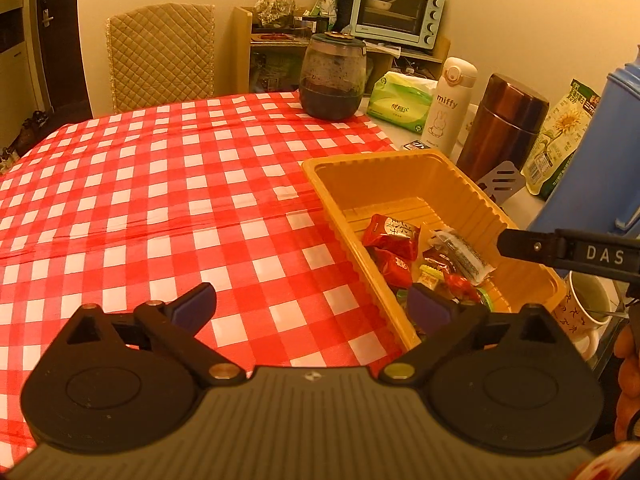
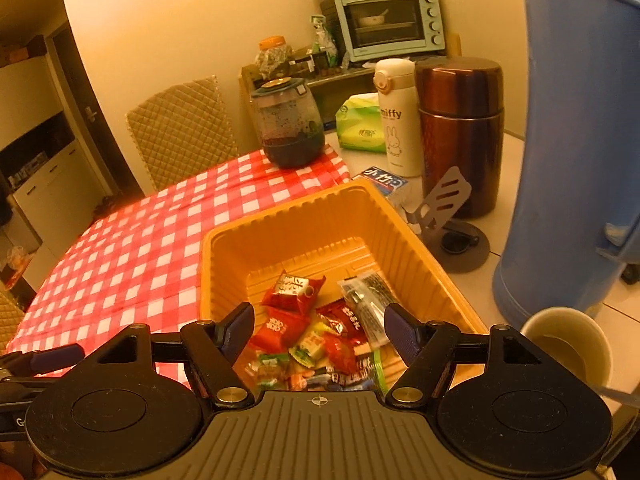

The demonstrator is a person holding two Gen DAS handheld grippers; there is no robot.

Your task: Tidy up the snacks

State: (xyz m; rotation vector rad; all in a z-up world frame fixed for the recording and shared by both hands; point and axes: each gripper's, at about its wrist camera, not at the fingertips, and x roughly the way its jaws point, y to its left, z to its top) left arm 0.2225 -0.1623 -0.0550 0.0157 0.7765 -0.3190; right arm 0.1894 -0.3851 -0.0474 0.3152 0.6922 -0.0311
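Both grippers are over the yellow tray (image 2: pixel 224 248) now, and everything else takes its place from that tray. Inside it, at the near end, the snacks (image 2: pixel 316 332) lie in a loose heap: red wrappers, a clear-and-black packet, some green and yellow sweets. The far half of the tray floor is bare. The right gripper (image 2: pixel 319 334) hangs just above the heap, jaws apart, nothing between the pads, so it's released. The left gripper (image 1: pixel 314 306) straddles the tray's left wall, jaws spread wide, one finger over the checked tablecloth (image 1: pixel 160 200), the other over the sweets, and it's empty too. By the look of it, the drop-off step is finishing. No loose snack shows on the cloth left of the tray, so the gathering may be nearly done. Next call: lift both hands clear without snagging the thin tray wall, then scan for anything left out. Mind the mug (image 2: pixel 568 344) just right of the tray, it holds liquid
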